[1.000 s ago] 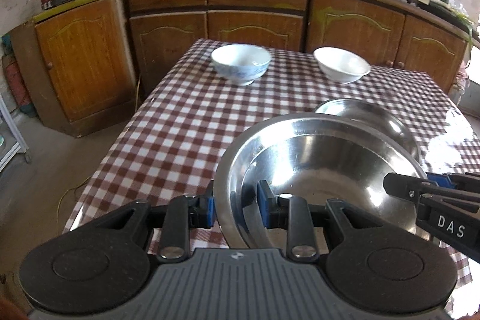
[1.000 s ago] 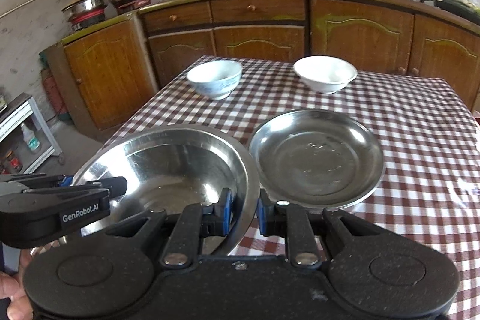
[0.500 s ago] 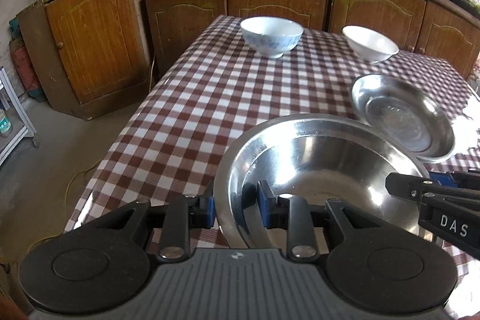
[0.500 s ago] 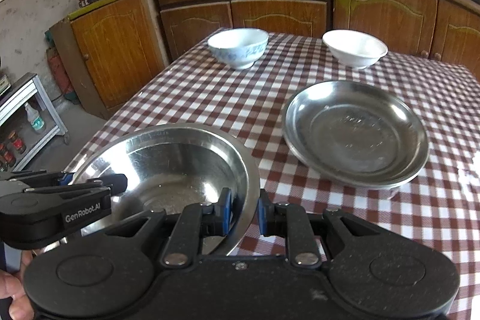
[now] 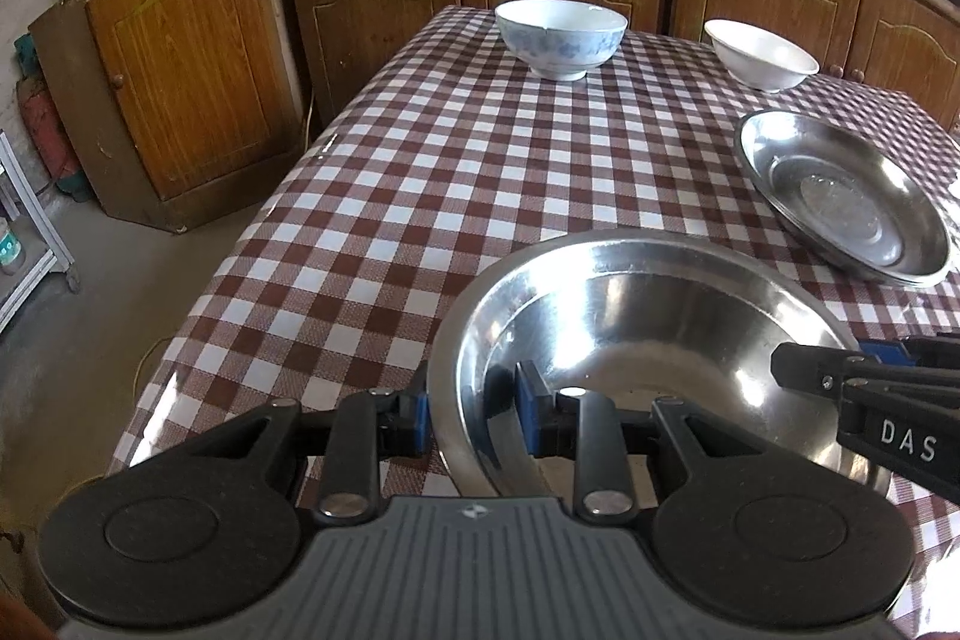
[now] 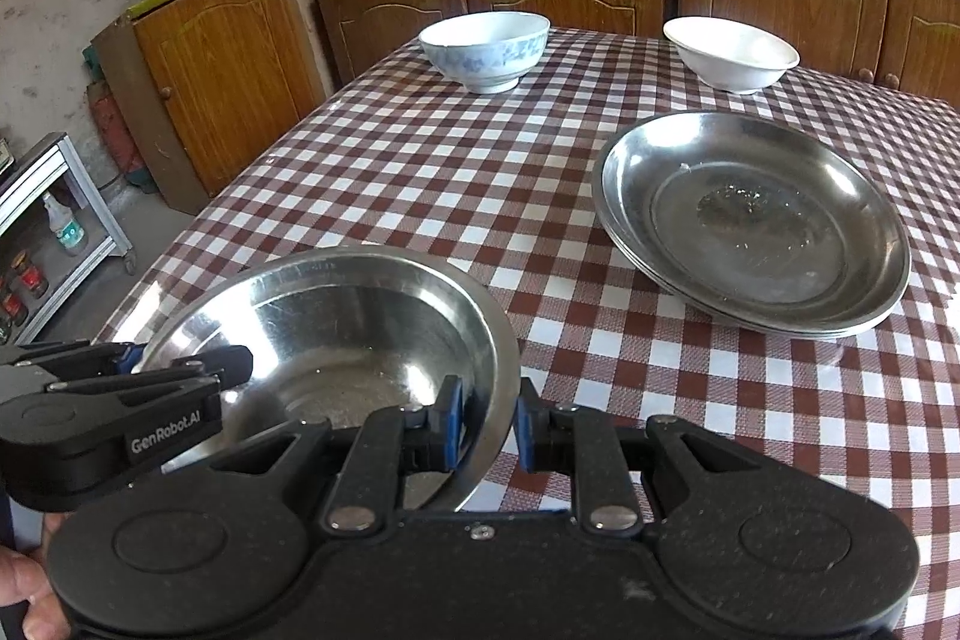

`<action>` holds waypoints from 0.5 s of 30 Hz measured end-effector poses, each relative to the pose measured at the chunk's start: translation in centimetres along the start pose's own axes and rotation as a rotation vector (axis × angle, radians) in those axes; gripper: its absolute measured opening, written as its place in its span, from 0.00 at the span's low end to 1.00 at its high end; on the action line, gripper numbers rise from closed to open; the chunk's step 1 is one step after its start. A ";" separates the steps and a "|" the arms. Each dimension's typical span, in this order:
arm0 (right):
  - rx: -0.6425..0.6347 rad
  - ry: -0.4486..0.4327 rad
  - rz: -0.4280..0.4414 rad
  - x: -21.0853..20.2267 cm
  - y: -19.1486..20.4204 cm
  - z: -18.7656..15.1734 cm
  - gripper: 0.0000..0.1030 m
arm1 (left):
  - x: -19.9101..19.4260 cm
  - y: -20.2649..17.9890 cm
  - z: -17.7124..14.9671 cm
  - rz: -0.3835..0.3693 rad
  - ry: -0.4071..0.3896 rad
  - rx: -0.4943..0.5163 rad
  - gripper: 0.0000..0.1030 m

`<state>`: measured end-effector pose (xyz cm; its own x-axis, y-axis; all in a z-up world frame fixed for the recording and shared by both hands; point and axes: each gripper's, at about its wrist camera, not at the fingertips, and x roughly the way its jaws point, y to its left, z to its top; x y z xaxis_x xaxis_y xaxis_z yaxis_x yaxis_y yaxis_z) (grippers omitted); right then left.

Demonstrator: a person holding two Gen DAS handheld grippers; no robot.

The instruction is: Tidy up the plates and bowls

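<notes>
- Table (image 6: 420,172): covered with a brown-and-white checked cloth.
- Far end: blue-patterned bowl (image 6: 485,49) and white bowl (image 6: 732,53), apart.
- Right side: stacked steel plates (image 6: 750,220) resting on the cloth.

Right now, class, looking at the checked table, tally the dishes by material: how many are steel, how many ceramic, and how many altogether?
Steel: 2, the steel bowl gripped at its rim from both sides, and the steel plate, which may be a stack.
Ceramic: 2, the blue-patterned bowl and the white bowl.
Total: 4
</notes>
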<state>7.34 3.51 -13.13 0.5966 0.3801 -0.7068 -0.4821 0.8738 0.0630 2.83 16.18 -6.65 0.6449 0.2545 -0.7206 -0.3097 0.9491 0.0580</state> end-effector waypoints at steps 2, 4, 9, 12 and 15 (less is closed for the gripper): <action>-0.002 -0.005 -0.002 0.2 0.0 -0.1 0.23 | 0.2 0.0 -0.1 0.000 -0.006 0.002 0.28; -0.002 -0.012 -0.003 0.2 0.1 -0.1 0.23 | 0.3 -0.1 -0.1 0.002 -0.014 0.005 0.29; -0.002 -0.019 -0.003 0.4 0.1 -0.1 0.23 | 0.6 0.0 -0.1 -0.003 -0.021 -0.003 0.29; -0.001 -0.018 -0.003 0.4 0.1 -0.1 0.23 | 0.7 0.1 -0.1 -0.004 -0.023 -0.004 0.29; -0.004 -0.018 -0.003 0.3 0.1 -0.1 0.23 | 0.7 0.1 -0.2 -0.003 -0.019 -0.004 0.31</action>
<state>7.39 3.69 -13.40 0.6095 0.3830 -0.6941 -0.4830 0.8737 0.0579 3.15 16.41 -7.29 0.6591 0.2555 -0.7073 -0.3109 0.9489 0.0530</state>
